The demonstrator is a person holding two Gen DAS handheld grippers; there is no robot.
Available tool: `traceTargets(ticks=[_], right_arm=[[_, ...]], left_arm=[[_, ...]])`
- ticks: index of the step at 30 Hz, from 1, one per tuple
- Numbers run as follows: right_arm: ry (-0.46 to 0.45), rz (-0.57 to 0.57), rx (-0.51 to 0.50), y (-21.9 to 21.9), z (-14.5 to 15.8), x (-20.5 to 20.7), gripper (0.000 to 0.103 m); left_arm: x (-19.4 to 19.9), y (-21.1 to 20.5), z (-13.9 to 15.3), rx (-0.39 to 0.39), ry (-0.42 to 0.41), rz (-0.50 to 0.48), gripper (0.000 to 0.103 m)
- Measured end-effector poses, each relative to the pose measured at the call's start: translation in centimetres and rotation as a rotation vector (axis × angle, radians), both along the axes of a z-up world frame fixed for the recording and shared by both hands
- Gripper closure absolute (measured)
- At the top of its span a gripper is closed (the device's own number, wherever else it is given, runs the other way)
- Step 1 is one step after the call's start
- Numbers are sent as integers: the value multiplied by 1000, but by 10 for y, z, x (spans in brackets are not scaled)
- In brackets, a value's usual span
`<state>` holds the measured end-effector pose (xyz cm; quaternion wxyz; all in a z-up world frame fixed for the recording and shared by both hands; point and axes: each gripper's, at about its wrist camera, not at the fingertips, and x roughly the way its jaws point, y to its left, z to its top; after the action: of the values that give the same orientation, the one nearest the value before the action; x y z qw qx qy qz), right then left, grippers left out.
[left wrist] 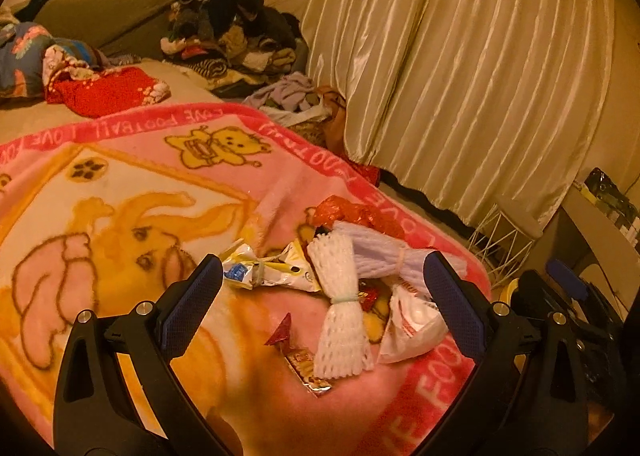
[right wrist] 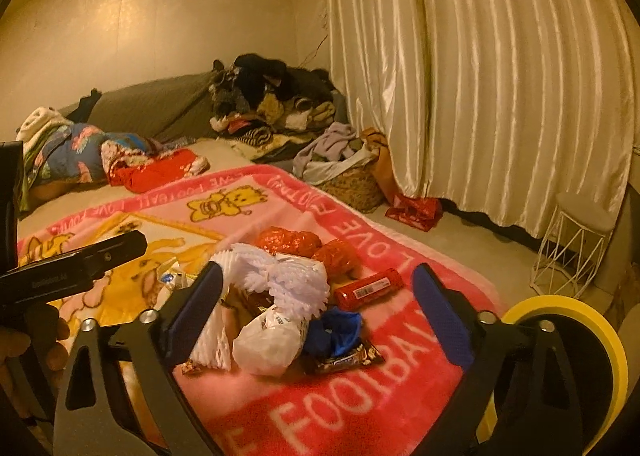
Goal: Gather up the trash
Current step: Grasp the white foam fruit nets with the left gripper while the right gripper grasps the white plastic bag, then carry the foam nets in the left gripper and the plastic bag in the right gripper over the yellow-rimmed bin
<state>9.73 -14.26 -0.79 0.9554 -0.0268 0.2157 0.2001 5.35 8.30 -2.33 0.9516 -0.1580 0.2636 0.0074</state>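
Note:
A pile of trash lies on the pink cartoon blanket (left wrist: 120,183) near the bed's corner. It holds a tied white foam net (left wrist: 342,320), a crumpled red wrapper (left wrist: 356,211), a yellow-white snack wrapper (left wrist: 272,270) and a white plastic bag (left wrist: 412,328). In the right wrist view the foam nets (right wrist: 288,276), white bag (right wrist: 272,340), a red packet (right wrist: 368,288), a blue wrapper (right wrist: 336,332) and a brown candy wrapper (right wrist: 344,362) show. My left gripper (left wrist: 323,262) hovers open over the pile. My right gripper (right wrist: 318,272) is open too, with nothing gripped.
A yellow-rimmed round container (right wrist: 560,320) stands by the bed at the right. Beyond it are a white wire stool (right wrist: 576,240), a woven basket of clothes (right wrist: 352,183), a red bag on the floor (right wrist: 414,209), and a clothes heap (right wrist: 272,103) at the bed's far end.

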Motion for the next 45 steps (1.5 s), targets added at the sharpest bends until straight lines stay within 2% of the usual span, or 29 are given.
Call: traceTargets(ticks=[6,13,15,16,17,19,21,23,24,25,27,34,45], right_arm=[[82,46,-18,11,-12,27,29],[201,82,-31,20,-30,57,42],[234,98,-33,24,-35,66,49],[244,107,-32,25,-37,67,56],[250,115,-29,26,-37,67,64],[257,131,-14,27,-38,68,74],[250,148,4,27,-37,65,80],[234,153,12,27,-35,62,85],[224,156,20,26,-33,60,86],[214,153,25,26,-30,58,86],[191,145,40,23,-26,53,87],[125,63,91,0,-11,40,89],[70,-55,167,-54,5,20,89]], left_arm=[[16,1,-10,-13,50,-38,11],[40,-6,-26,-37,131,-119,31],[48,-9,-32,-50,164,-132,34],[50,-9,-34,-54,176,-134,40],[53,-9,-37,-55,191,-136,42],[59,-12,-44,-54,229,-143,48],[63,-14,-49,-56,259,-151,54],[65,-18,-52,-55,274,-161,65],[64,-19,-53,-55,276,-167,76],[64,-21,-53,-54,278,-169,82],[62,-24,-51,-58,258,-182,85],[49,-30,-23,-63,150,-192,87],[37,-56,13,-59,64,-250,87]])
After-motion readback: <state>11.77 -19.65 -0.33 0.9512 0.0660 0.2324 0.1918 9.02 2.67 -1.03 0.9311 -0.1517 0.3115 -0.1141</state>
